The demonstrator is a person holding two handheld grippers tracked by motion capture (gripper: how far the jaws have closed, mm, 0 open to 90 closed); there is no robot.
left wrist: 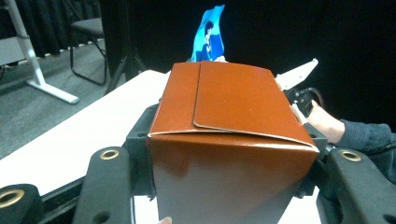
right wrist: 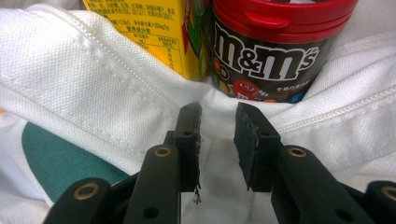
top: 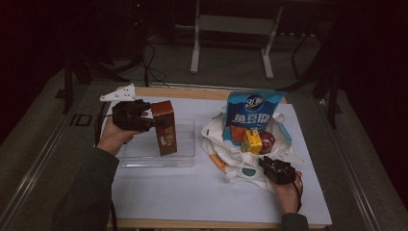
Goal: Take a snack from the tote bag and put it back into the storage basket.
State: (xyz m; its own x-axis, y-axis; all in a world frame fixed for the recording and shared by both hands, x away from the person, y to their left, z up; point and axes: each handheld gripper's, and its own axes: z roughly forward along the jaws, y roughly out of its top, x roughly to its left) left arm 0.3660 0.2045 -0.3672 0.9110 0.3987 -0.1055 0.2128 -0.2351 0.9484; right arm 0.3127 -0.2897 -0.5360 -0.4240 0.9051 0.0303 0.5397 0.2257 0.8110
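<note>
Brown carton [top: 165, 127] upright, clamped between jaws of left gripper [top: 155, 121]; pads press on both its sides in left gripper view [left wrist: 232, 140], top flap folded shut. Carton stands w/ its base inside the clear tray [top: 185, 156], toward the tray's middle; whether the base touches the tray floor can't tell. Left hand [top: 115, 135] comes in from the tray's left edge, grey plate on top of the gripper.

Rel. to tray: white cloth bag [top: 226, 154] lies just right of it, flat on the white table [top: 192, 192], not touching the tray as far as visible. Right gripper [top: 267, 166] sits at the bag's near right edge, well apart from tray. Its jaws [right wrist: 218, 144] stand a narrow gap apart w/ a fold of bag fabric between them; can't tell if pads pinch the fabric.

On the bag, farther right of tray: yellow box [top: 251, 141], beside it a red-lidded candy tub [top: 266, 142], touching or nearly so [right wrist: 266, 46]. Behind those 2, blue snack packet [top: 251, 115] stands upright, leaning on bag.
</note>
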